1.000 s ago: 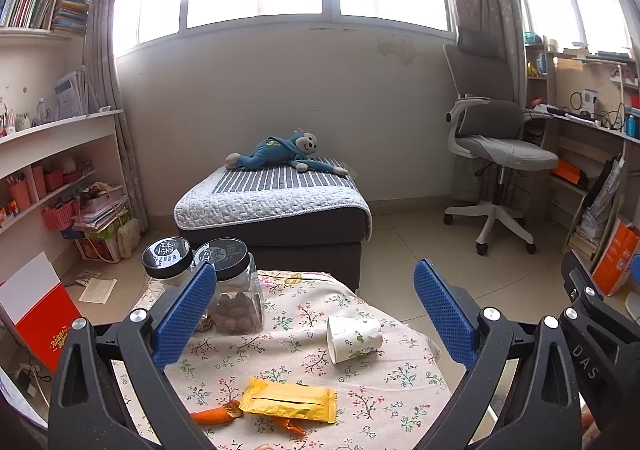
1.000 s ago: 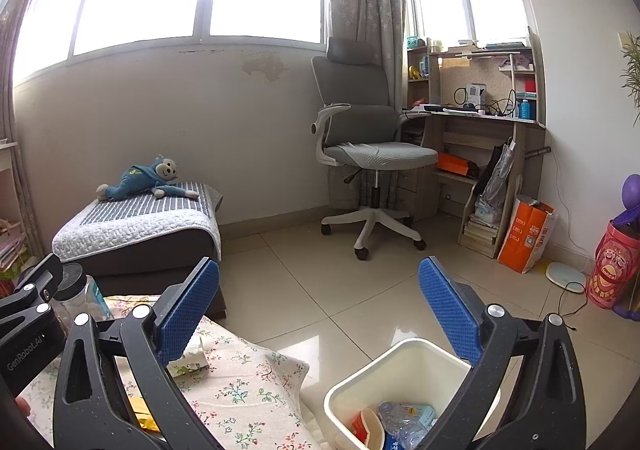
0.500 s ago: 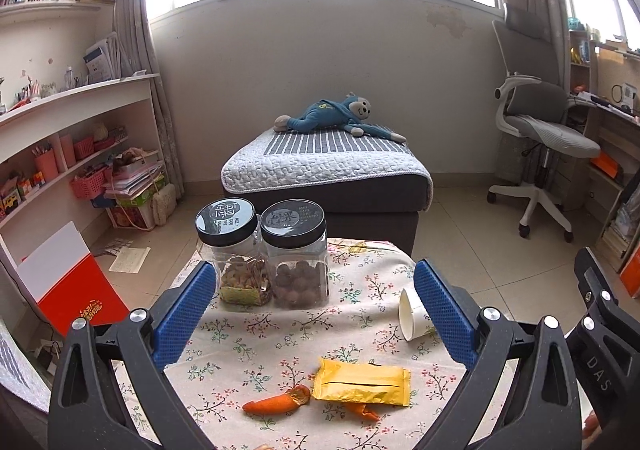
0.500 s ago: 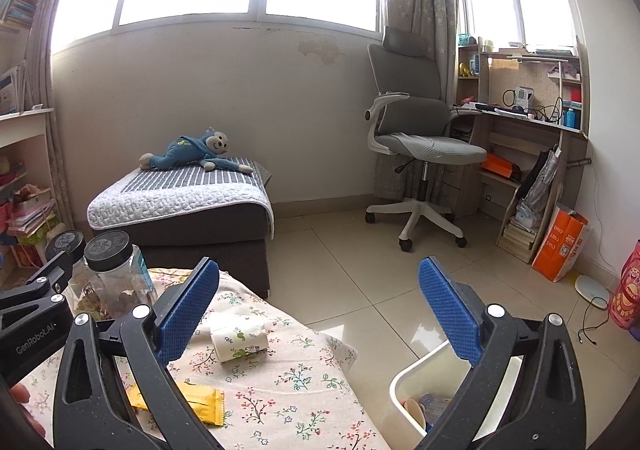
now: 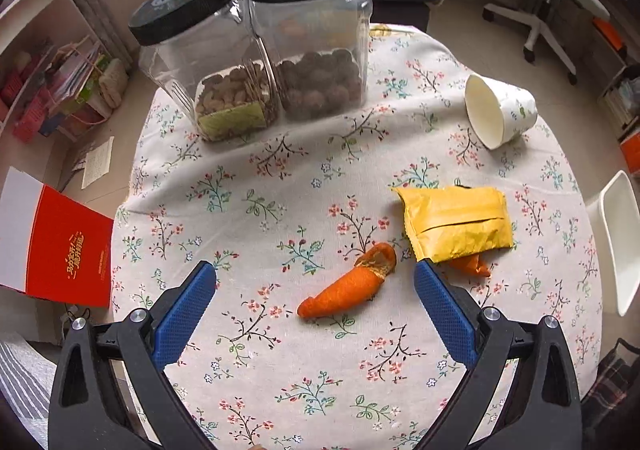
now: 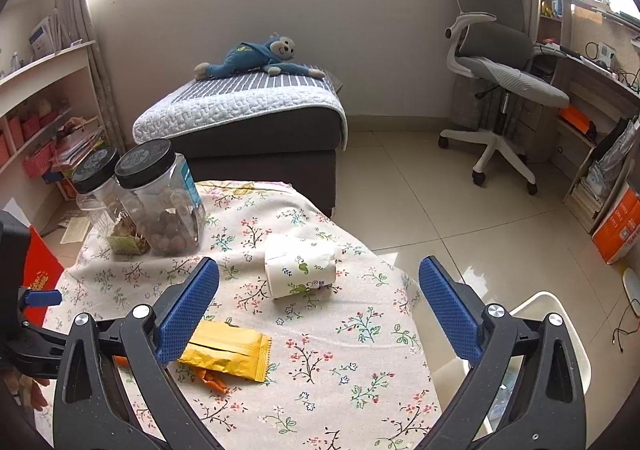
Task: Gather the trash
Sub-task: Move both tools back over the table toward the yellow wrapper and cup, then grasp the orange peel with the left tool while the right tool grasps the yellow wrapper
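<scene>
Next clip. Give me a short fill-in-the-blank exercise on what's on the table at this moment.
1. The paper cup lies on its ____.
2. Both jars have ____ lids.
3. The orange peel sits between the left gripper's ____ fingers.
4. The wrapper beside the peel is ____.

Missing words: side; black; blue; yellow

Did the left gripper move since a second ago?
Yes. The left gripper has dropped down and tilted toward the floral tablecloth; the two clear plastic jars with black lids now look far closer, and the orange peel sits between its open jaws.
</scene>
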Tool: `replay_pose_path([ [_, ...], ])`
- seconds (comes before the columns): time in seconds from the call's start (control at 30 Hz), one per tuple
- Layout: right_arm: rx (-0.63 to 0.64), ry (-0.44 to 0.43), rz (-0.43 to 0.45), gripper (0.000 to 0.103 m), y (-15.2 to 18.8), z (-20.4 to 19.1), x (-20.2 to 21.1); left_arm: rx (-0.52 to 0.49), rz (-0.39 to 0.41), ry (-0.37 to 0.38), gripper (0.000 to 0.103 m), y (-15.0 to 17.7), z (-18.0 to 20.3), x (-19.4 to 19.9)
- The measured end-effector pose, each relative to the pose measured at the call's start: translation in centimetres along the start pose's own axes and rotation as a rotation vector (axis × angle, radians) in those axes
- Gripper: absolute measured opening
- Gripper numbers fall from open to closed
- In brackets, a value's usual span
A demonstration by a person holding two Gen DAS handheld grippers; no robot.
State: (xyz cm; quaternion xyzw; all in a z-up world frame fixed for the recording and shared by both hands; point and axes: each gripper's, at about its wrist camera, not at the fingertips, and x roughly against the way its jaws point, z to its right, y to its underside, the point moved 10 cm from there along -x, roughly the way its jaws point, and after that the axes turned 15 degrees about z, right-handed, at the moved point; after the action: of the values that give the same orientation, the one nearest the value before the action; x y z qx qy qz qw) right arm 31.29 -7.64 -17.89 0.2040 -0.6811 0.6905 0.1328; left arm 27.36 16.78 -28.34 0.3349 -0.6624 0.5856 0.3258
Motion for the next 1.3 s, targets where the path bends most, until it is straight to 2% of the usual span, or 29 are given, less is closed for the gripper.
replay_pose_path([
  [0.13, 0.062, -0.073, -0.115, 0.096, 2.8, -1.3, -2.2, -0.130, -0.098, 0.053, 0.096, 3.3, 1.7, -2.9],
  [0.23, 0.148, -0.133, -0.152, 0.096, 4.4, -3.3, -2.8, -0.198, -0.098, 0.073, 0.096, 4.2, 2.9, -4.3],
  [0.27, 0.181, -0.157, -0.162, 0.096, 4.9, -4.1, -2.9, -0.211, -0.088, 0.077, 0.092, 4.2, 3.2, -4.6],
  [0.3, 0.215, -0.181, -0.172, 0.096, 5.4, -4.9, -2.9, -0.214, -0.085, 0.099, 0.088, 4.4, 3.6, -4.8],
  [0.37, 0.274, -0.243, -0.190, 0.096, 6.4, -6.5, -2.6, -0.211, -0.115, 0.156, 0.062, 5.2, 4.4, -5.2],
  [0.4, 0.304, -0.275, -0.201, 0.096, 7.0, -7.4, -2.6, -0.211, -0.114, 0.167, 0.061, 5.4, 4.5, -5.2],
  [0.43, 0.335, -0.305, -0.214, 0.096, 7.6, -8.2, -2.5, -0.212, -0.107, 0.177, 0.055, 5.4, 4.6, -5.1],
  [0.47, 0.367, -0.332, -0.227, 0.096, 8.3, -8.9, -2.4, -0.210, -0.100, 0.180, 0.036, 5.4, 4.5, -4.9],
  [0.5, 0.397, -0.353, -0.233, 0.096, 8.9, -9.5, -2.3, -0.201, -0.096, 0.183, 0.032, 5.3, 4.3, -4.6],
  [0.53, 0.423, -0.372, -0.238, 0.096, 9.5, -10.0, -2.3, -0.186, -0.093, 0.181, 0.024, 5.2, 3.9, -4.4],
  [0.73, 0.501, -0.429, -0.239, 0.096, 11.8, -13.3, -2.2, -0.031, 0.001, 0.146, 0.023, 3.0, 0.2, -1.6],
  [0.87, 0.553, -0.398, -0.197, 0.094, 12.0, -15.2, -3.1, 0.052, 0.079, 0.158, 0.023, 1.1, -0.5, 0.9],
  [0.93, 0.531, -0.386, -0.204, 0.072, 12.0, -15.6, -3.8, 0.084, 0.113, 0.154, 0.023, 0.1, -0.7, 1.7],
  [0.97, 0.510, -0.386, -0.225, 0.065, 12.2, -15.7, -4.3, 0.092, 0.123, 0.144, 0.023, 0.1, -0.8, 2.1],
  [1.03, 0.481, -0.381, -0.250, 0.033, 12.3, -15.6, -5.0, 0.108, 0.131, 0.140, 0.023, -0.4, -0.9, 2.3],
  [1.07, 0.472, -0.377, -0.242, 0.032, 12.1, -15.5, -5.1, 0.116, 0.134, 0.141, 0.023, -0.8, -0.9, 2.4],
  [1.2, 0.378, -0.399, -0.221, 0.012, 10.6, -15.3, -4.7, 0.148, 0.154, 0.132, 0.023, -1.1, -1.4, 1.9],
  [1.3, 0.299, -0.398, -0.198, 0.007, 8.8, -14.6, -4.4, 0.196, 0.203, 0.151, 0.023, -2.1, -1.7, 2.4],
])
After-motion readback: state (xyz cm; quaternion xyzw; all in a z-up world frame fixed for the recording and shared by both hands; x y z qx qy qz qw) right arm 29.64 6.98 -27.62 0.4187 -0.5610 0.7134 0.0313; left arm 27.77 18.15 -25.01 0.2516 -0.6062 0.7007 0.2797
